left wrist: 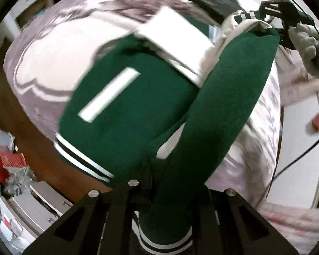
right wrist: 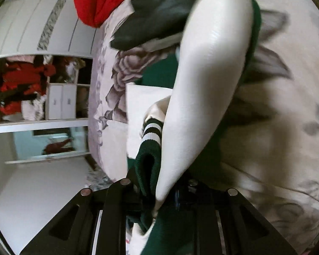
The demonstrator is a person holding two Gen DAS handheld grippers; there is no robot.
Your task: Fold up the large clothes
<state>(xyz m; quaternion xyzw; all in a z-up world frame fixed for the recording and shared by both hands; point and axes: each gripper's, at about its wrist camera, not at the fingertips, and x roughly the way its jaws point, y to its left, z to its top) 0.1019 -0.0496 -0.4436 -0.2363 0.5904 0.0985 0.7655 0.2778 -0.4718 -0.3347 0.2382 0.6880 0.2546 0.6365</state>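
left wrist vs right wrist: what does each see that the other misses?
Left wrist only: the jacket's green body with its white pocket stripe, the striped hem, and the right gripper with its gloved hand at the far end of the fold.

Right wrist only: the open wardrobe shelves and the striped cuff up close.

Both: the green-and-white jacket clamped in each gripper, the floral bedspread, the red garment and the black one.
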